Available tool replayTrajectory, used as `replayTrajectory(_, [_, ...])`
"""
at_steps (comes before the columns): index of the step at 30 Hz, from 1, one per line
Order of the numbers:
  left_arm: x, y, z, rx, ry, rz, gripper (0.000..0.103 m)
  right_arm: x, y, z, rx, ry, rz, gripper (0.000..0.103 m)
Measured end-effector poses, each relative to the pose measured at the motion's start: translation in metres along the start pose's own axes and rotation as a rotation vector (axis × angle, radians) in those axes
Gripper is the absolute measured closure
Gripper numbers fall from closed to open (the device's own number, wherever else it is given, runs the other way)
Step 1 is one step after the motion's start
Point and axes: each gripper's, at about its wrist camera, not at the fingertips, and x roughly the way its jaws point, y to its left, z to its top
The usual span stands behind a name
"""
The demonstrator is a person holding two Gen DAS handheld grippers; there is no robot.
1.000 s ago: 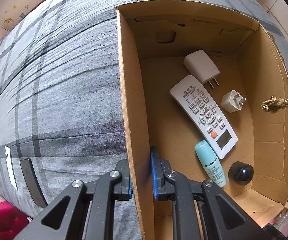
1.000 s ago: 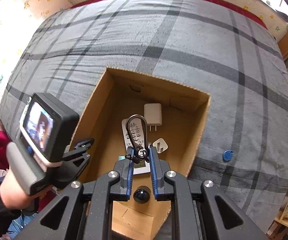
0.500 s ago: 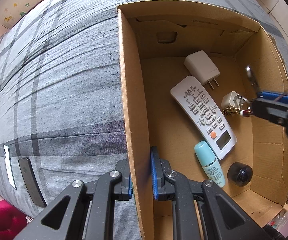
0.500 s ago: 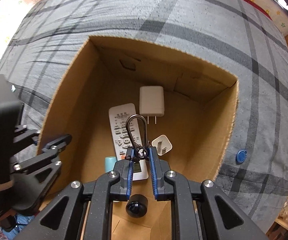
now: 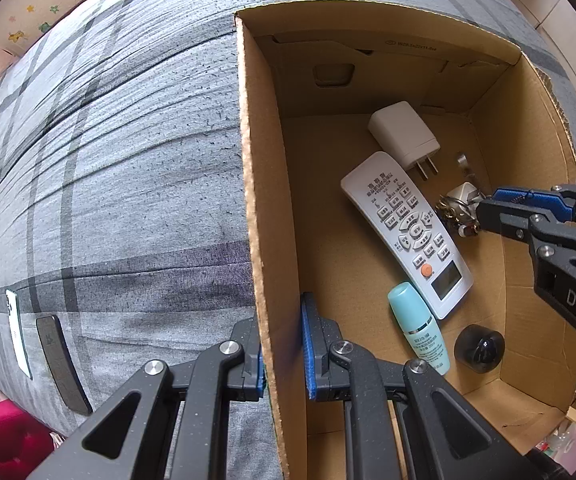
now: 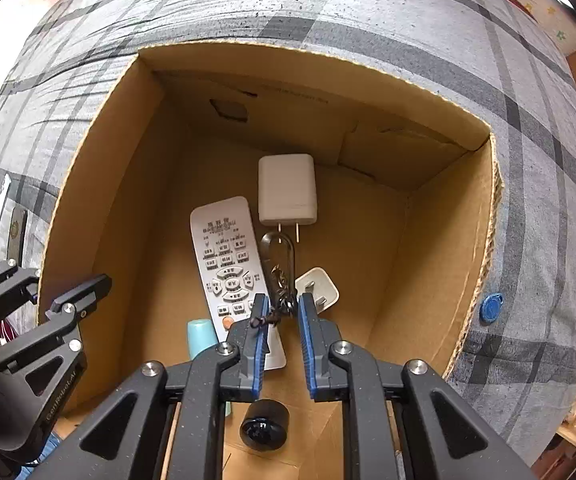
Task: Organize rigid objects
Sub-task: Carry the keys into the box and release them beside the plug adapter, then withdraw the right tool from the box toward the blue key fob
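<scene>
Between the blue pads of the right gripper (image 6: 280,316), a keychain (image 6: 282,272) with a metal carabiner loop is hanging or lying low inside the cardboard box (image 6: 100,184). The jaws are standing apart with a gap between them, so the grip looks released or nearly so; a dark cord is still touching the left-hand pad, and I cannot tell whether the keychain is fully free. It is resting just ahead of the fingertips, between the white remote (image 6: 228,264) on the left and the small white plug (image 6: 319,290) on the right, with the larger white charger (image 6: 287,196) farther ahead.

Judging by the contents, the sorting is looking well advanced: remote, two plugs, a teal bottle (image 5: 417,326) and a black round cap (image 5: 479,349) are already lying on the box floor, and the keychain is joining them. Still outside are a blue tag (image 6: 491,307) on the plaid bed cover beyond the box's right wall, and a white slab (image 5: 18,334) beside a dark slab (image 5: 62,364) off to the left of the left gripper (image 5: 284,350).

That left gripper is straddling the box's near wall, one pad outside and one inside. The outer pad is pressing the cardboard while the inner one is showing a gap, so it appears to be steadying the box.
</scene>
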Motion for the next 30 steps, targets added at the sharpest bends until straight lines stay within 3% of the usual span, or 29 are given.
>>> replayTrajectory(3, [0.0, -0.001, 0.0, 0.0, 0.001, 0.001, 0.088, 0.001, 0.0, 0.001, 0.001, 0.007, 0.005, 0.084])
replayTrajectory(5, [0.0, -0.001, 0.0, 0.001, 0.001, 0.001, 0.088, -0.003, -0.001, 0.0, 0.006, -0.004, 0.01, 0.065])
replayTrajectory(11, [0.001, -0.001, 0.001, 0.002, 0.003, 0.001, 0.088, -0.021, -0.004, -0.001, 0.009, -0.06, 0.031, 0.038])
replayTrajectory(20, [0.001, -0.001, 0.002, -0.002, 0.006, 0.005, 0.088, -0.048, -0.009, 0.0, -0.003, -0.141, 0.038, 0.007])
replayTrajectory(22, [0.0, -0.001, 0.002, -0.002, 0.006, 0.006, 0.088, -0.053, -0.012, -0.001, 0.001, -0.154, 0.045, 0.002])
replayTrajectory(30, [0.0, -0.002, 0.003, -0.012, 0.01, 0.011, 0.088, -0.082, -0.03, 0.002, 0.047, -0.213, 0.034, 0.001])
